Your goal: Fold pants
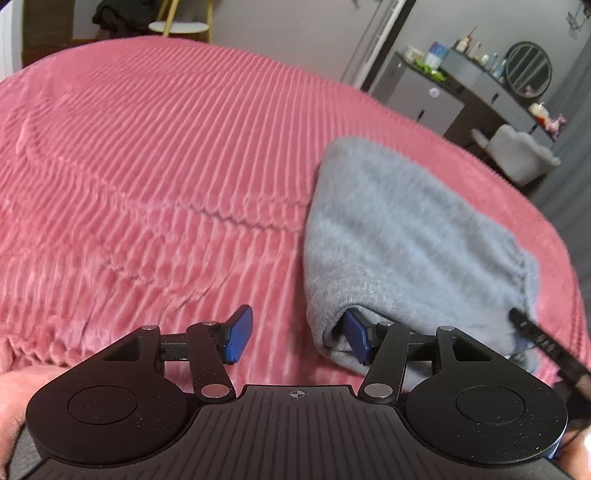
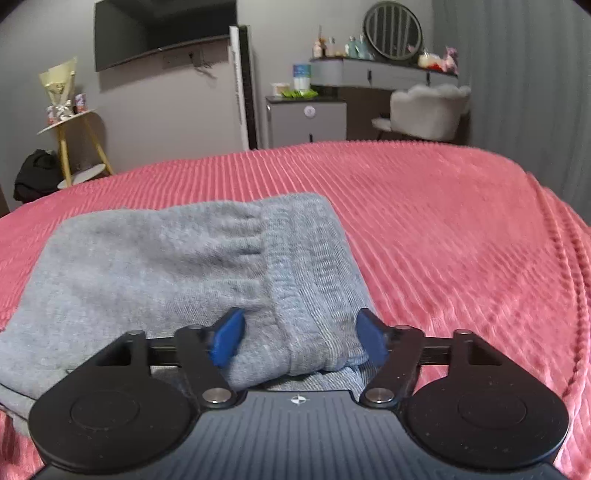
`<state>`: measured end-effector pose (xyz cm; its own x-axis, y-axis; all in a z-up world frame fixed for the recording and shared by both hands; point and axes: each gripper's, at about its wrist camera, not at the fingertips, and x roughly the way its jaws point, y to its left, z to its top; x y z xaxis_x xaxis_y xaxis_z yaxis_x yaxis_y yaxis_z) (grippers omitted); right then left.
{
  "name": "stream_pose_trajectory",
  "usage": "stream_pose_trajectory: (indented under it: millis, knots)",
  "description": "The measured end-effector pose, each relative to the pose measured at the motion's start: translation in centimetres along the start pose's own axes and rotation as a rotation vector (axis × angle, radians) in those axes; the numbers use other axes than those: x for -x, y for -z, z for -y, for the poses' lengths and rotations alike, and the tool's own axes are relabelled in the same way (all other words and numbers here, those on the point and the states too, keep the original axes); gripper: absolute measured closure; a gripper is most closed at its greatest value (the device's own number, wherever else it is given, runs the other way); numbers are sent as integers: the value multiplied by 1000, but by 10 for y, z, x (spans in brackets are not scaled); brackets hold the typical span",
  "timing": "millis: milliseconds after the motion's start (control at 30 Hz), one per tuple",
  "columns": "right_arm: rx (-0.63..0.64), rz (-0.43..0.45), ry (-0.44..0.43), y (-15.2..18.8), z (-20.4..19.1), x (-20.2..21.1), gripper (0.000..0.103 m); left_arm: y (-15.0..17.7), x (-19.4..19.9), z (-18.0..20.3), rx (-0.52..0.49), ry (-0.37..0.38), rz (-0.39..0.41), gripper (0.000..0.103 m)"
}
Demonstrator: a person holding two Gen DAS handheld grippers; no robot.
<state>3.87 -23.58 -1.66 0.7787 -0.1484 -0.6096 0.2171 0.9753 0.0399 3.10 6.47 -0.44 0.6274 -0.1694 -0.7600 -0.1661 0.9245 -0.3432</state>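
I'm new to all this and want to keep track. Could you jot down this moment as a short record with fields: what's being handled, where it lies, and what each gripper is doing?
item: grey sweatpants, folded into a compact bundle
ribbed band: faces the right gripper
surface: pink ribbed blanket on a bed
left gripper: open, at the bundle's edge, one pad against the fold, nothing pinched
right gripper: open, pads on either side of the ribbed band, not pressing it
background: vanity desk with round mirror, wall-mounted TV
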Motion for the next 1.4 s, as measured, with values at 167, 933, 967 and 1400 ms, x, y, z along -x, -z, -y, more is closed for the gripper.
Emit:
stream_pose_trajectory:
  millis: [167, 933, 967, 1400]
  knots:
    - [-99, -59, -35, 2, 16, -15, 18, -27, 4, 22, -37, -4, -6, 43]
    - [-72, -51, -49, 6, 15, -26, 6, -107, -73, 135, -299, -118, 50, 22]
    - [-73, -49, -50, 7, 15, -26, 6, -110, -83, 146, -339, -141, 59, 22]
    - [-75, -25, -69, 12, 17, -34, 4, -115, -183, 193, -662, -232, -156, 23]
